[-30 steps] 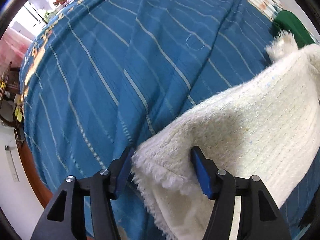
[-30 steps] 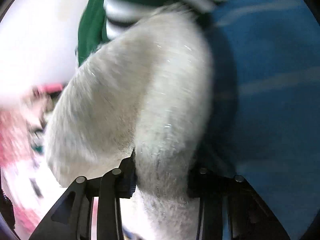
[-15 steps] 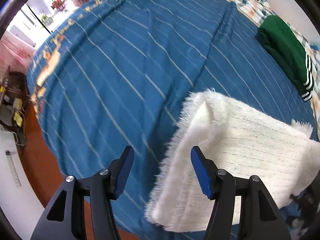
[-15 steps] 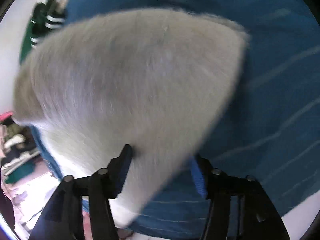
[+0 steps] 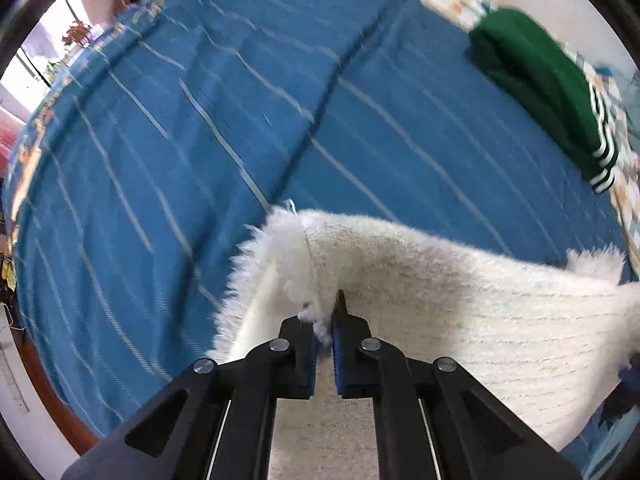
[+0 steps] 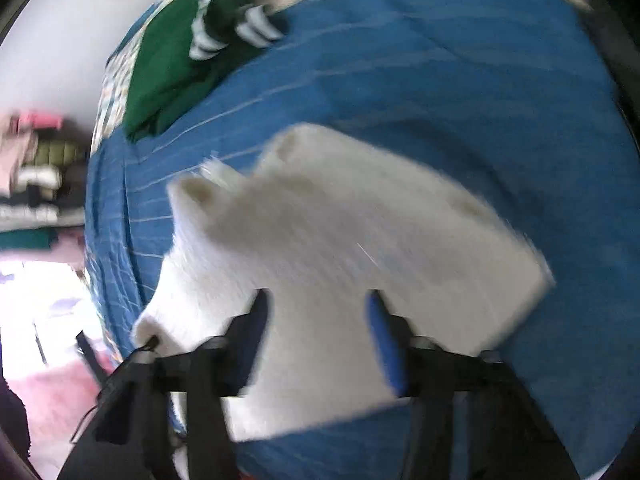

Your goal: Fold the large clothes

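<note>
A fluffy cream-white knitted sweater (image 5: 460, 320), folded on a blue striped bedspread (image 5: 240, 120), looks soft, light and floppy; the left gripper (image 5: 325, 320) is clamped on its fringed corner, while the right gripper (image 6: 316, 312) straddles it with jaws apart, best gripped at the edges

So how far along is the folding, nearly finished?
Partly. A green garment already lies folded at the far edge of the blue bedspread. The fluffy white sweater is in hand: folded into a panel, its corner pinched by the left gripper, while the right gripper is open over it. It probably needs another fold.
</note>
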`<state>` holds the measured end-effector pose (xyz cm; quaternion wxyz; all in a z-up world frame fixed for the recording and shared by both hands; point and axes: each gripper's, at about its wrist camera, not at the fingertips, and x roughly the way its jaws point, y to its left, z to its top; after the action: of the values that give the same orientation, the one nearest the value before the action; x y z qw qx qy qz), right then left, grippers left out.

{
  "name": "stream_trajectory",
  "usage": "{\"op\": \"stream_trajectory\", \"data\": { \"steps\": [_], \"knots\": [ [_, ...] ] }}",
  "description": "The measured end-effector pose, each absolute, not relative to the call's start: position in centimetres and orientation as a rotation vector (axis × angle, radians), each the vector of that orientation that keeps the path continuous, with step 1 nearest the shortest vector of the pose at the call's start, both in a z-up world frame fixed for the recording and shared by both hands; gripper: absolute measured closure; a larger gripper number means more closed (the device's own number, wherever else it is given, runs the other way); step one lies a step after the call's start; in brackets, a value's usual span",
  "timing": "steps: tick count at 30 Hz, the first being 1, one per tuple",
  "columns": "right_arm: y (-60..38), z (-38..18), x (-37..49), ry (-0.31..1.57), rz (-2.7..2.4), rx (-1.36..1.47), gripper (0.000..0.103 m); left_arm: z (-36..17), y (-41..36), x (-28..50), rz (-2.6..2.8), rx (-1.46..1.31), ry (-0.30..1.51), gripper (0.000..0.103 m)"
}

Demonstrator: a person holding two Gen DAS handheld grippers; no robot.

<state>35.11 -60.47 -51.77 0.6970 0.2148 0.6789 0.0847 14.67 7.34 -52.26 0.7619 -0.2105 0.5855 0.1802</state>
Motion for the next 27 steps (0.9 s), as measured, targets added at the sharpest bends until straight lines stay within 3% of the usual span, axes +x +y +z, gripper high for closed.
{"op": "stream_trajectory", "data": {
  "steps": [3,9,13,16,18,21,25,27],
  "knots": [
    [-57.0,-54.7,39.2,1.548,0.223,0.453,0.073,-51.8,8.5,13.8,0.427,-0.510,1.259,0.100],
    [-54.3,-62.6,44.3,1.614,0.141,0.450,0.075,-55.0,9.3,14.1,0.400,-0.576,1.323,0.094],
    [-55.4,-60.6,45.2,1.685,0.133,0.472,0.075,-55.0,9.1,14.9,0.363,-0.524,1.346,0.092],
    [-55.3,-56.0,44.4,1.566,0.228,0.374,0.073,-52.9,9.6,14.4,0.350,-0.545,1.318,0.092],
    [-55.2,-56.0,44.1,1.547,0.248,0.337,0.072,-51.2,10.2,13.4,0.356,-0.572,1.268,0.083],
    [-55.4,-61.4,44.6,1.631,0.194,0.417,0.072,-49.8,11.1,12.3,0.403,-0.590,1.224,0.061],
    [-53.2,-61.3,46.4,1.669,0.190,0.334,0.072,-49.1,12.1,9.8,0.547,-0.569,1.208,0.060],
    [-53.3,-58.6,45.9,1.622,0.218,0.269,0.072,-48.8,11.9,8.7,0.579,-0.570,1.197,0.050]
  ]
}}
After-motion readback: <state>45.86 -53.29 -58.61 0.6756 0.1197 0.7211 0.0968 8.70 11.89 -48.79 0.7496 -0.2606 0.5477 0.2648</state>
